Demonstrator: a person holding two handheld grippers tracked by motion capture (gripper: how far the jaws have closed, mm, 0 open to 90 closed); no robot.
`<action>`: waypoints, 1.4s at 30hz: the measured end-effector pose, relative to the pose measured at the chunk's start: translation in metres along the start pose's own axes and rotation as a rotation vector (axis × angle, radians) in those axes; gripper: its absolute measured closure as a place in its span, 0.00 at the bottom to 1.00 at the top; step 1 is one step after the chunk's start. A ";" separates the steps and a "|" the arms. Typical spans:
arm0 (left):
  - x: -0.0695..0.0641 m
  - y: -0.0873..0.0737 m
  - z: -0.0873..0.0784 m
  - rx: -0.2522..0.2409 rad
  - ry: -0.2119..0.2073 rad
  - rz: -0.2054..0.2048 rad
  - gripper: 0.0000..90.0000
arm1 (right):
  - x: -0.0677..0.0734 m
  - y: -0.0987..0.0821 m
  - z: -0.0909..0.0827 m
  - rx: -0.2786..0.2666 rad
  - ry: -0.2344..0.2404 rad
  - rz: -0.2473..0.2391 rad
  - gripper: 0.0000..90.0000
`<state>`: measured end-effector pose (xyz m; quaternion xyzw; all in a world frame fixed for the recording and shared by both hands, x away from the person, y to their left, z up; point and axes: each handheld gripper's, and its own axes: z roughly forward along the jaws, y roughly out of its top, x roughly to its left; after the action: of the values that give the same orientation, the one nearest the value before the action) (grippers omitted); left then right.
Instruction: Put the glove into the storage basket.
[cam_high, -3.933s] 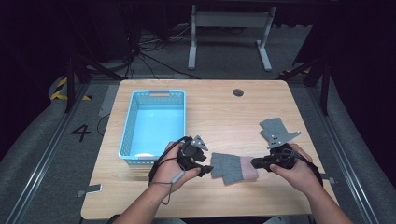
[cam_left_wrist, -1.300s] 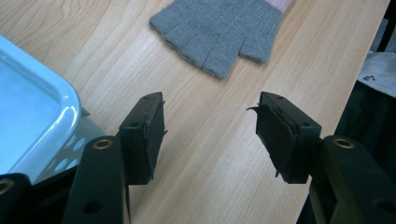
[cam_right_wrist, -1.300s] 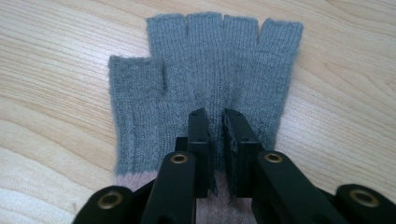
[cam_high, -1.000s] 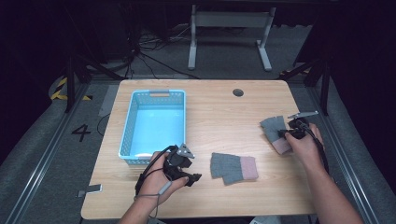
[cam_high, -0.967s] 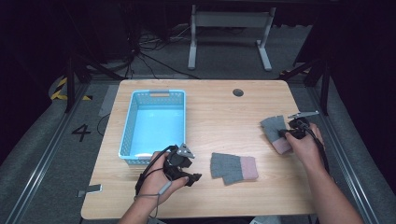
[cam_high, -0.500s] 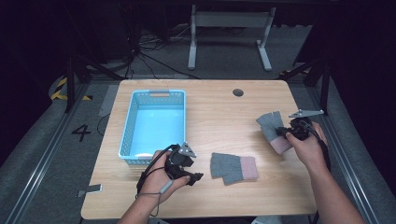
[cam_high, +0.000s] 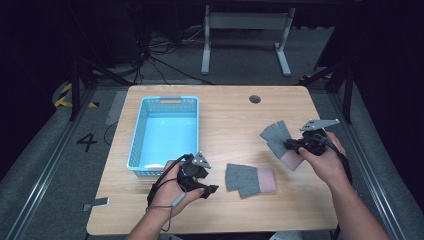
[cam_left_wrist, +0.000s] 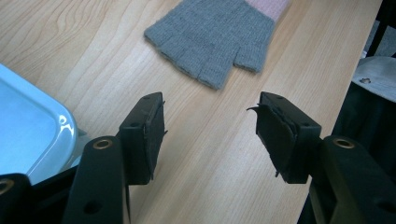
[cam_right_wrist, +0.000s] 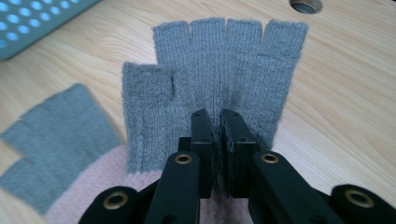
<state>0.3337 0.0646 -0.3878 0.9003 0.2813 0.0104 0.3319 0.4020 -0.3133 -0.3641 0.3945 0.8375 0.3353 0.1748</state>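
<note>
Two grey fingerless gloves with pink cuffs are here. One glove (cam_high: 276, 136) hangs off the table at the right, and my right gripper (cam_high: 289, 145) is shut on it near the cuff. In the right gripper view the jaws (cam_right_wrist: 220, 126) pinch the knit of this glove (cam_right_wrist: 224, 60), whose fingers point away. The other glove (cam_high: 249, 179) lies flat near the table's front middle. My left gripper (cam_high: 206, 183) rests just left of it, open, with nothing between the jaws. The left gripper view has that glove (cam_left_wrist: 212, 39) beyond the open gripper (cam_left_wrist: 210, 135).
A light blue plastic basket (cam_high: 167, 101) stands on the left half of the wooden table (cam_high: 230, 120), its corner (cam_left_wrist: 32, 126) beside my left gripper. A cable hole (cam_high: 255, 99) sits near the far edge. The lying glove (cam_right_wrist: 56, 135) shows blurred in the right gripper view.
My right gripper has risen and drifted left toward the table's middle, carrying the glove off the surface. The left gripper and the other glove have stayed put.
</note>
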 end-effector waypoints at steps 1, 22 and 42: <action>0.000 0.000 0.000 0.000 -0.001 0.000 0.48 | 0.003 0.001 -0.001 0.000 0.011 -0.005 0.94; -0.001 0.002 0.002 0.024 -0.011 -0.006 0.49 | 0.046 0.010 0.000 0.044 0.254 -0.144 0.94; -0.006 0.007 0.006 -0.019 -0.016 0.059 0.58 | 0.073 0.002 0.032 0.154 0.375 -0.255 0.94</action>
<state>0.3338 0.0535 -0.3871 0.9052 0.2518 0.0156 0.3421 0.3752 -0.2424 -0.3873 0.2285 0.9215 0.3129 0.0266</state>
